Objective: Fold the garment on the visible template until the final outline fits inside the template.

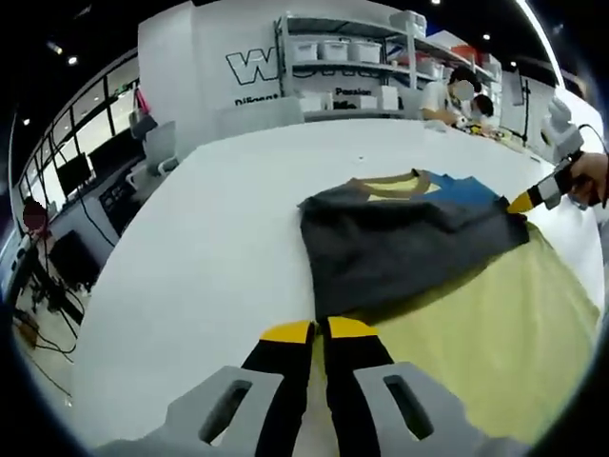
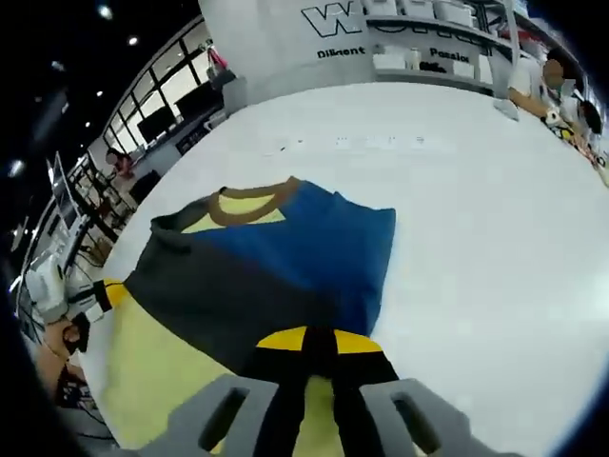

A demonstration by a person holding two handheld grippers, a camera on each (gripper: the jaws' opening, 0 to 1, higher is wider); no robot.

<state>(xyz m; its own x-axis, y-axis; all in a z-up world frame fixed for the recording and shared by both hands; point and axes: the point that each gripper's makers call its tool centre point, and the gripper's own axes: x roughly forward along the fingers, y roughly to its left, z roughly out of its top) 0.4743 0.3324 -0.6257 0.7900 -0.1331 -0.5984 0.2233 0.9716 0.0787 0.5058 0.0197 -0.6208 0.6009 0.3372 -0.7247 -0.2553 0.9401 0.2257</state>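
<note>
The garment (image 1: 400, 248), a grey, blue and yellow shirt, lies partly folded on the white table (image 1: 219, 238), directly ahead of both grippers. The left gripper (image 1: 319, 329) and the right gripper (image 2: 309, 339) each have jaws together at its near hem; whether they pinch fabric cannot be told.

The white wall (image 2: 285, 38) bears a large "W", cut off, with "Diligent" beneath; other words stay unreadable.
</note>
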